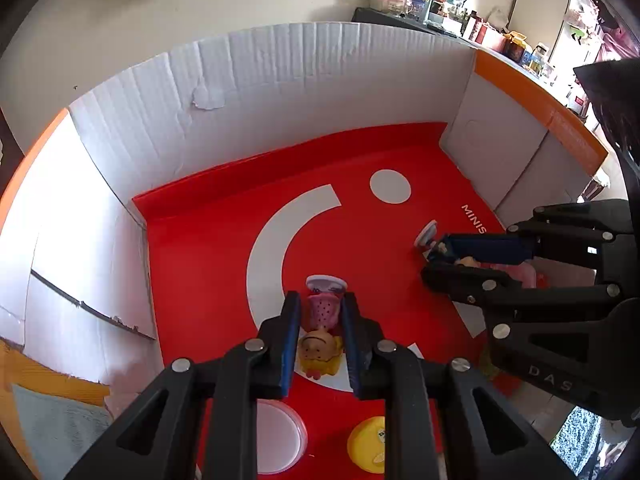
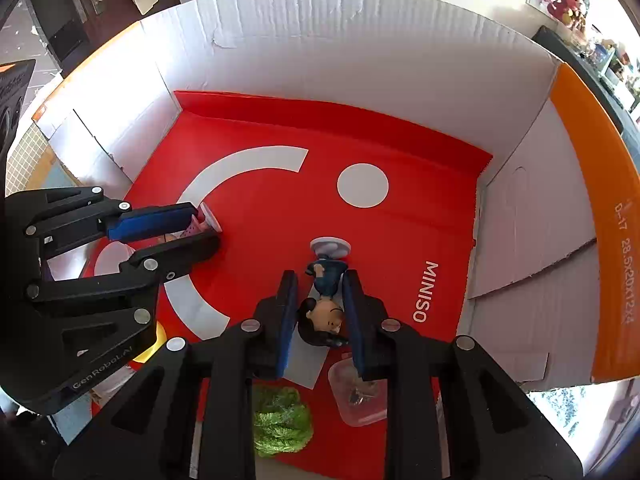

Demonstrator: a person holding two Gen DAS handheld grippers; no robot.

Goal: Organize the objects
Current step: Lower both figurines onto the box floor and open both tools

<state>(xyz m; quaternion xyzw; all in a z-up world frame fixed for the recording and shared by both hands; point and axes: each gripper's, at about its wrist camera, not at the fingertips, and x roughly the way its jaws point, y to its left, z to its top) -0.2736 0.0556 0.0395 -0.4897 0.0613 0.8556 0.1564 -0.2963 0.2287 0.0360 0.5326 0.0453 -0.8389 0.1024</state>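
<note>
Two small figurines are each pinched by a gripper inside the white cardboard box (image 2: 360, 40) with its red printed floor. The left gripper (image 1: 320, 312) clamps the blonde figurine in a pink dotted dress (image 1: 323, 334), its round base toward the floor. The right gripper (image 2: 320, 292) clamps the dark-haired figurine in blue (image 2: 326, 304), likewise head toward the camera.

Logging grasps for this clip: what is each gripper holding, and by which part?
The left gripper holds a blonde figurine by its pink-dressed body. The right gripper holds a dark-haired figurine by its blue torso.
</note>
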